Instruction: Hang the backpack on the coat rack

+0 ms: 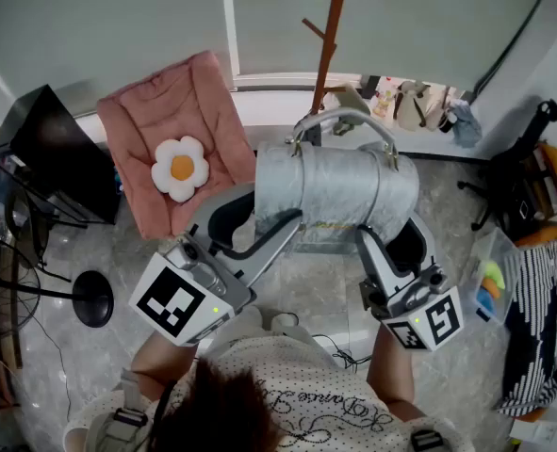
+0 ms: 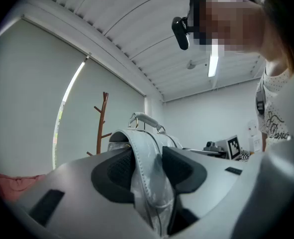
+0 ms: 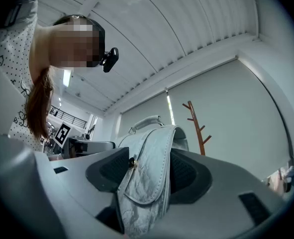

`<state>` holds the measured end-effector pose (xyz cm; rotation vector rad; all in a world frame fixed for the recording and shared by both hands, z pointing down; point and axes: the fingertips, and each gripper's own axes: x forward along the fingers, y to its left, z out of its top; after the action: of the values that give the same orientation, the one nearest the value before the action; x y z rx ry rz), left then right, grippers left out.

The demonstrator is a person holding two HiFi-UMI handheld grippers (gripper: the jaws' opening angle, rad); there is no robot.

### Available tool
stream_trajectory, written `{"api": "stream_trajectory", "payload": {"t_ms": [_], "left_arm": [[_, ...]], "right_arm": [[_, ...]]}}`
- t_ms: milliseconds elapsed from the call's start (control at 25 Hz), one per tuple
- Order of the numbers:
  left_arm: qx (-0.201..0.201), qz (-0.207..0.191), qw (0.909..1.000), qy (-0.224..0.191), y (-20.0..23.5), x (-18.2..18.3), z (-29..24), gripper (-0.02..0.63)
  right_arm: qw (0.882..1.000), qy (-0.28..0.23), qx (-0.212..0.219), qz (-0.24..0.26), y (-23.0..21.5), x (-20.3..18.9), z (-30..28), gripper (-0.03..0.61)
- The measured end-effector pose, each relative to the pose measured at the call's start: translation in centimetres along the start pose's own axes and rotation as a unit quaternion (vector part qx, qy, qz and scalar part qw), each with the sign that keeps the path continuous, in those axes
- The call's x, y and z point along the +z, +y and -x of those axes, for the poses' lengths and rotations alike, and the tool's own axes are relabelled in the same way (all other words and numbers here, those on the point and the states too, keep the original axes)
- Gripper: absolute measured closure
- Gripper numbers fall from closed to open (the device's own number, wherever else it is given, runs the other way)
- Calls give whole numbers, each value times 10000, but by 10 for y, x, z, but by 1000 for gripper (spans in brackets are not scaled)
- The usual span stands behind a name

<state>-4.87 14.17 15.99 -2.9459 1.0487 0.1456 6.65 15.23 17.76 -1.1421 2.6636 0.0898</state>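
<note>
Near coat rack (image 1: 330, 36), backpack (image 1: 339, 191), each side pinched in left gripper (image 2: 149, 161), right gripper (image 3: 147, 171) fingers

Grey marbled floor (image 1: 108, 252) with a pink quilted mat (image 1: 137, 130) and round black stand base (image 1: 94, 298)

Backpack (image 1: 339, 191) crinkled, sheeny, leather-like; coat rack (image 1: 327, 55) smooth wood; cushion (image 1: 155, 111) quilted cloth.

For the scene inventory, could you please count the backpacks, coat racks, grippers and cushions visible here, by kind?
Backpack: 1
Coat rack: 1
Grippers: 2 (left gripper, right gripper)
Cushions: 2 (pink cushion, flower cushion)
Total: 6
</note>
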Motion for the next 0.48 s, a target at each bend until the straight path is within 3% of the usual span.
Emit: {"api": "stream_trajectory", "payload": {"t_ms": [480], "left_arm": [[59,-99,9999,-26,3,1,0,443]], "right_arm": [[9997,52,99,-230,0,-8,-1,328]]}}
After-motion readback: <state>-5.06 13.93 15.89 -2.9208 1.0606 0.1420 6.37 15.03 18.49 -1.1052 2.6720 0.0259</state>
